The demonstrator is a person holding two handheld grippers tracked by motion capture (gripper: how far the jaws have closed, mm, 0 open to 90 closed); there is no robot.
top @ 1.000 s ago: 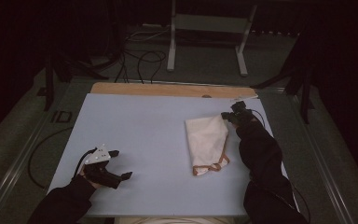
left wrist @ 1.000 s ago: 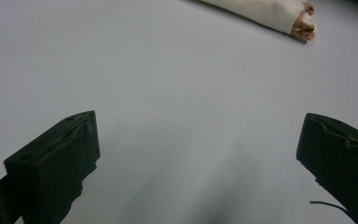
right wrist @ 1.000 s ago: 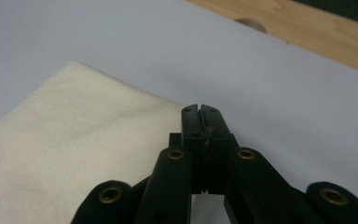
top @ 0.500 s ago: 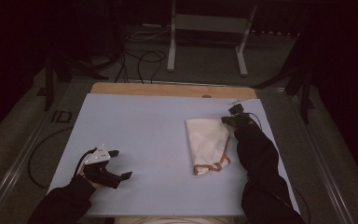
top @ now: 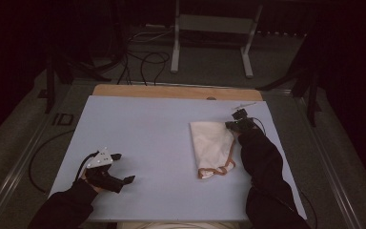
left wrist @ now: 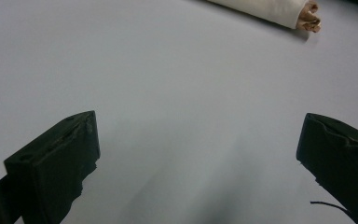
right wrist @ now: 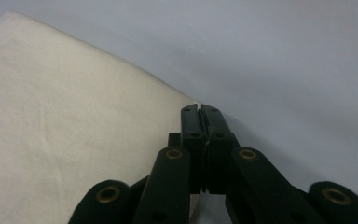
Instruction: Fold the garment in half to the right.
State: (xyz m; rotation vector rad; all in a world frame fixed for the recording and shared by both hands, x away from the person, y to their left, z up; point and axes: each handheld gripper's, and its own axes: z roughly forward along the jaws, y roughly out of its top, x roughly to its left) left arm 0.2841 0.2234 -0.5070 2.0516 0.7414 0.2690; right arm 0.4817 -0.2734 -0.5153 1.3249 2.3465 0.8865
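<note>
High view: my right gripper [top: 232, 125] sits at the far right corner of the cream cloth [top: 212, 143], which lies right of centre on the pale table [top: 157, 124], while my left gripper [top: 119, 167] rests near the front left, well apart. Left gripper view: my jaws stand wide over bare table, the cloth [left wrist: 265, 9] far off. Right gripper view: my jaws are pressed together at the cloth's [right wrist: 65, 121] corner; whether fabric is pinched I cannot tell.
</note>
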